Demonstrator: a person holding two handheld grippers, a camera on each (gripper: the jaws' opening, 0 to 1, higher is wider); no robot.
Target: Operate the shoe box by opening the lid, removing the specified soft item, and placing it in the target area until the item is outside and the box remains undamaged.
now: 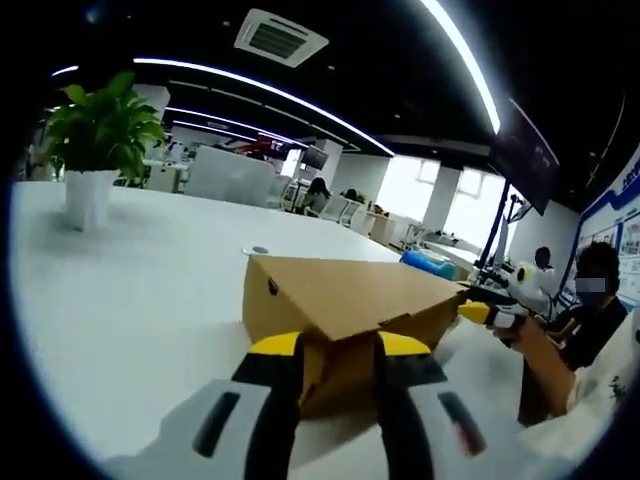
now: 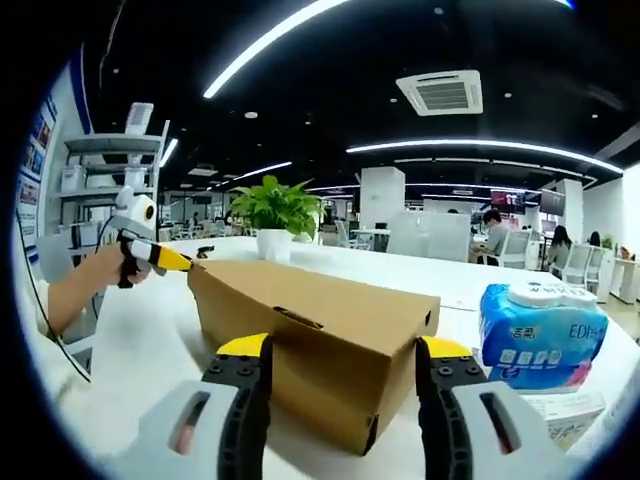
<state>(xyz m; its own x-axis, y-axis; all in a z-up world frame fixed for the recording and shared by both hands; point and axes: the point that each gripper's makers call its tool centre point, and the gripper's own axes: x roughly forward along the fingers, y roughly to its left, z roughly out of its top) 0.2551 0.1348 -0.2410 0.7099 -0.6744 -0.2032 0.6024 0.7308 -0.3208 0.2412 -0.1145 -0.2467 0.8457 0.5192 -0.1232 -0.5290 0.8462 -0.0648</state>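
A brown cardboard shoe box [image 1: 340, 290] lies on the white table [image 1: 130, 290] with its lid down. My left gripper [image 1: 338, 345] is shut on the box's near corner, one yellow-tipped jaw on each side. In the right gripper view the box [image 2: 310, 315] runs away from me, and my right gripper [image 2: 345, 348] stands open, its jaws wide apart on either side of the near end. The left gripper [image 2: 165, 258], held by a hand, meets the box's far corner. The right gripper's yellow tip [image 1: 478, 312] shows beside the box's far end. The soft item is hidden.
A potted green plant [image 1: 95, 140] [image 2: 275, 215] stands in a white pot at the table's far side. A blue pack of tissue rolls [image 2: 540, 335] sits to the right of the box. A person [image 1: 590, 300] is at the table's right edge. Desks and seated people fill the background.
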